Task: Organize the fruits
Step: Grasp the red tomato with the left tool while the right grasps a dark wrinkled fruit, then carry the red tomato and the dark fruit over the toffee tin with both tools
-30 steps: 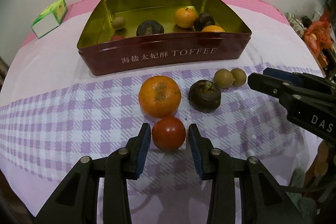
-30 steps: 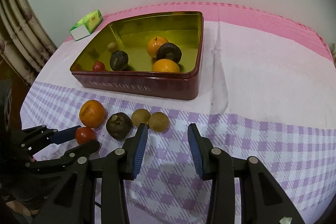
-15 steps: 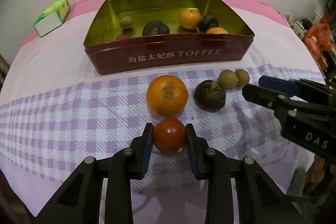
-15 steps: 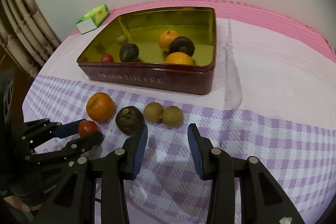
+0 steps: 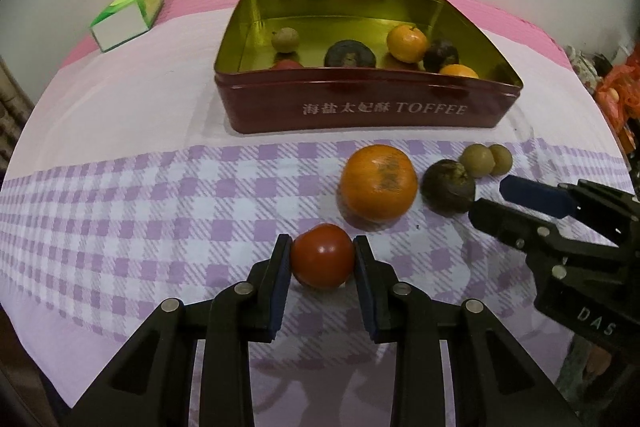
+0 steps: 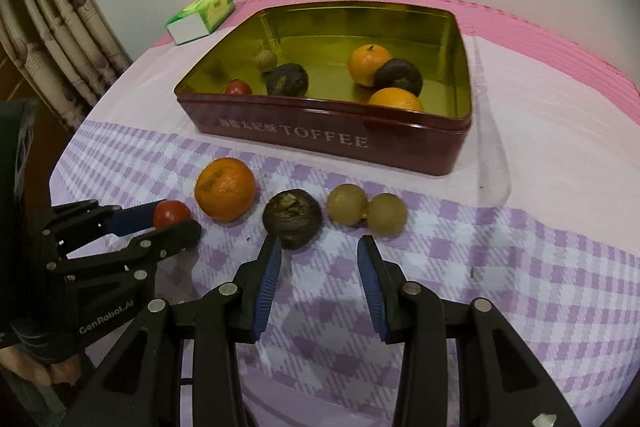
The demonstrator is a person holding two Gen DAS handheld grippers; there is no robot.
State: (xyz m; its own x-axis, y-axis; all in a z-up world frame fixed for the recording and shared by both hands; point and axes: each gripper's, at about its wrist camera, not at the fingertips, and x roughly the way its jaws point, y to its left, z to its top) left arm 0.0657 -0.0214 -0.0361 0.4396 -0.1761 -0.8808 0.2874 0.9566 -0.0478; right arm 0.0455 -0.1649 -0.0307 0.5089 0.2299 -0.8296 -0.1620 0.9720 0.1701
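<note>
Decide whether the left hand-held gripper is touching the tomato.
Touching. The left wrist view shows the left hand-held gripper with both pads pressed against the sides of the tomato, no gap either side.

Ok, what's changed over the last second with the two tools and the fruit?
The left tool closed from open around the small red fruit to shut on it. The right tool moved nearer the dark fruit, still open. Loose fruit and the toffee tin stayed put.

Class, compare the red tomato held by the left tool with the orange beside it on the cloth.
The tomato is red, smooth and smaller; the orange is bigger with a brownish patch. The tomato sits clamped in the left tool; the orange lies free. Both are round and outside the tin.
</note>
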